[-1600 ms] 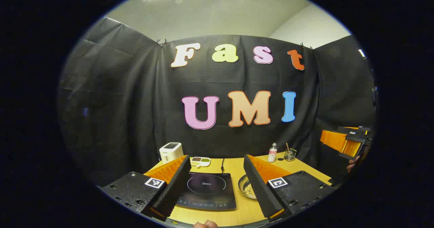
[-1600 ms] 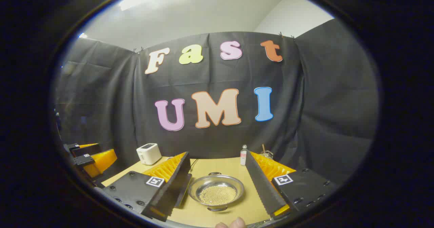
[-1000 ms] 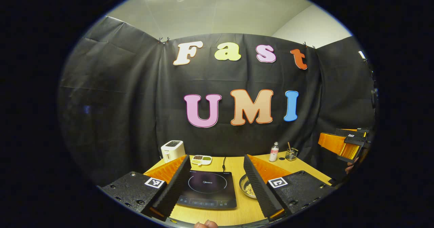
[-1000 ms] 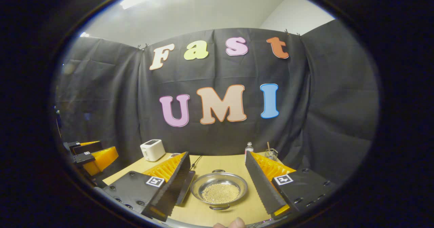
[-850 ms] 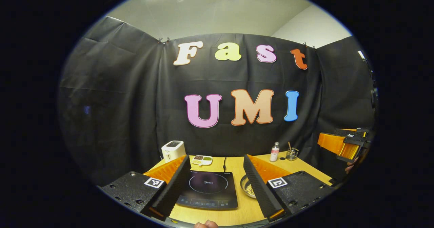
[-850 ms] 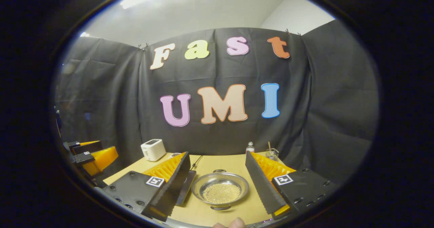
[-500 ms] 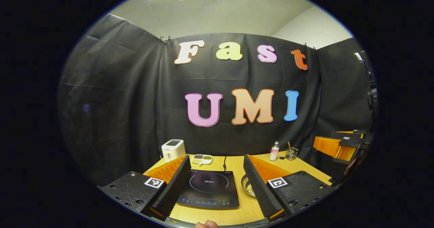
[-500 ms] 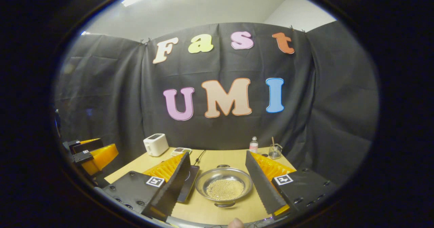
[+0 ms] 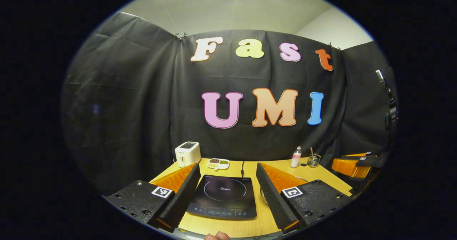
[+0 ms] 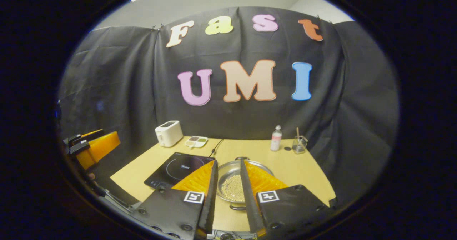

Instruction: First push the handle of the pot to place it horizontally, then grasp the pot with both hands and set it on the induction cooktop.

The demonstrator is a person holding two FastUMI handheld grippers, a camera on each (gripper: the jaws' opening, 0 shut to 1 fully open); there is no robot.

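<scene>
Hovering above the table, right tongs (image 10: 228,197) nearly closed, gripping nothing, pot (image 10: 232,186) straight ahead, its 2 handles lined near-to-far; left tongs (image 9: 225,197) wide open facing the cooktop (image 9: 223,197).

pot (image 10: 232,183) right of induction cooktop (image 10: 176,170), toaster (image 10: 168,133) behind

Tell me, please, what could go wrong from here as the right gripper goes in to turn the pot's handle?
1. The pot holds loose beads; a hard shove on its near handle may spill them.
2. The pot sits right beside the induction cooktop; turning it might knock it against the cooktop's edge.
3. The right gripper, its jaws narrowed but gripping nothing, hangs over the bowl rather than the handle, so it may miss.
</scene>
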